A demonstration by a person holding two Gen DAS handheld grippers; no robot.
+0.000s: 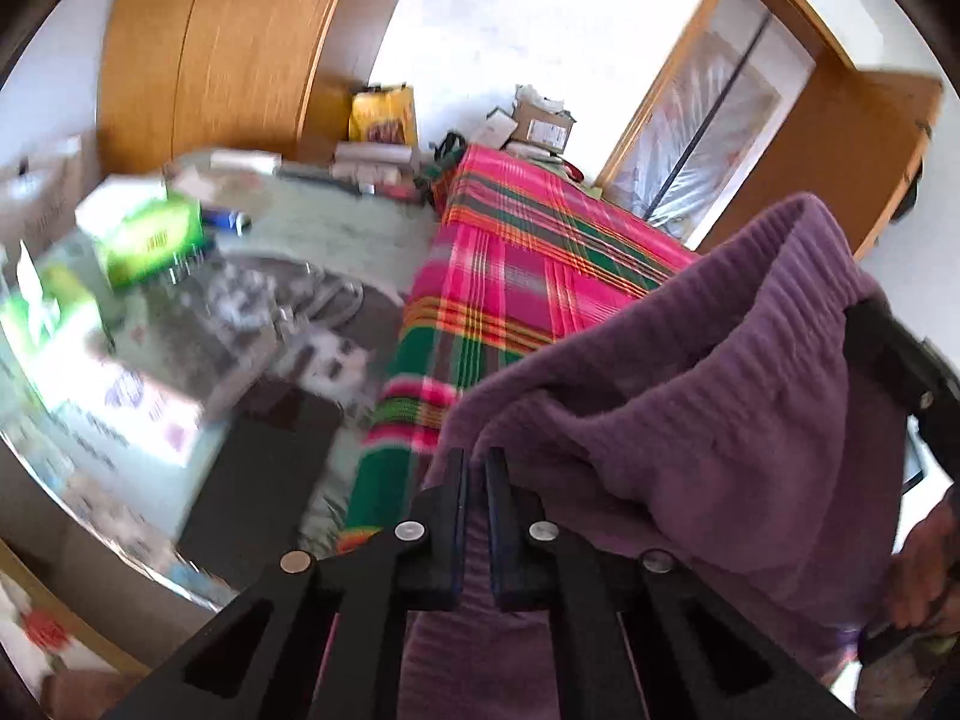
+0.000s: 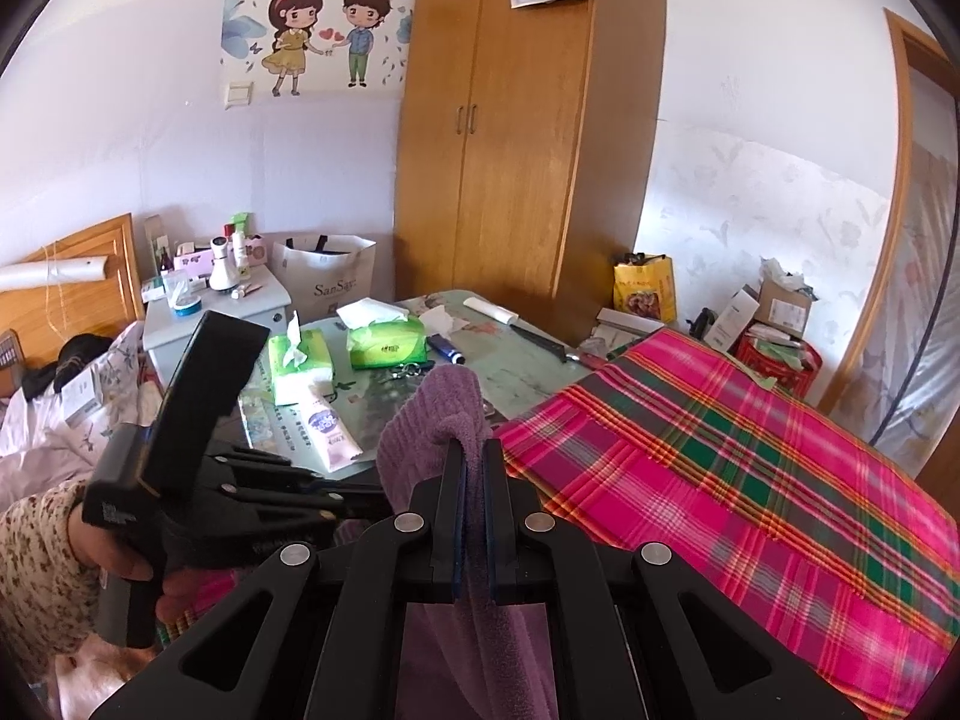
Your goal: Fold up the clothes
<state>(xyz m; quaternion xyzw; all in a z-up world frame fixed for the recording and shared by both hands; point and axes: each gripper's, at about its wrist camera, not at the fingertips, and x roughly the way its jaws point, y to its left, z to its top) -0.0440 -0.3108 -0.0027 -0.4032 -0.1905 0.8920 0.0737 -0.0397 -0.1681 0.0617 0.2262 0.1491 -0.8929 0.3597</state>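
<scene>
Two grippers hold one purple garment [image 1: 690,420] above a table spread with a pink-and-green plaid cloth [image 1: 516,264].

Left gripper [image 1: 477,468]: jaws clamped on a fold of the garment's edge, the knit pinched between the two pads and trailing down between the fingers. From this pinch the fabric rises in a loose, sagging span toward the upper right, where its far corner hangs at the other tool. Left-wrist view is blurred along its left side.

Right gripper [image 2: 474,456]: jaws likewise clenched on the garment, a rounded bunch of ribbed knit standing above the fingertips and a strip hanging down between them. In the right-wrist view the left tool's black body shows at lower left, gripped by a hand [image 2: 129,564] in a floral sleeve [image 2: 36,552].

Setting: the garment is lifted clear of the plaid cloth rather than lying on it. Beyond the cloth, the bare tabletop [image 2: 522,372] carries two green tissue packs [image 2: 384,342], a white tube [image 2: 330,426] and a knife [image 2: 540,339]. A wooden wardrobe [image 2: 516,120] stands behind the table, a nightstand [image 2: 210,312] with small bottles to its left, and a door frame [image 2: 900,210] at far right.
</scene>
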